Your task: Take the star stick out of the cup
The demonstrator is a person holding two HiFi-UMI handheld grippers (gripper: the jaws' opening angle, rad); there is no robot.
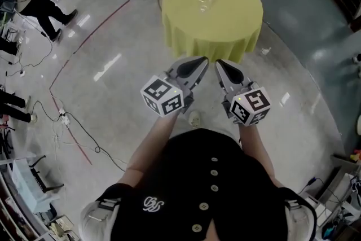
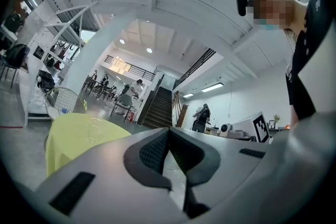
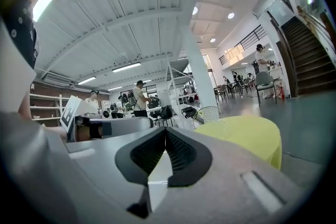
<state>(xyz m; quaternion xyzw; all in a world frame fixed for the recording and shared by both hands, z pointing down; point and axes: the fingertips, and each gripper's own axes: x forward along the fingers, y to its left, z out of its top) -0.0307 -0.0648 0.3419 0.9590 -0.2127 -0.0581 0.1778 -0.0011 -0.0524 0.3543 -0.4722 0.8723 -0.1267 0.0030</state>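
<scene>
cup (image 1: 206,1): clear | table (image 1: 186,31): round, yellow cloth | left gripper (image 1: 203,60), right gripper (image 1: 219,64): closed

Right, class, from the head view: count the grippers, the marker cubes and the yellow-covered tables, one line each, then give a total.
Grippers: 2, left gripper and right gripper
Marker cubes: 2
Yellow-covered table: 1
Total: 5

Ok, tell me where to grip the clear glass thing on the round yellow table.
Too faint to pick a part: the clear glass thing is only a glint near the middle of the round yellow table. Probably take its top from above, since it sits far from every edge.
</scene>
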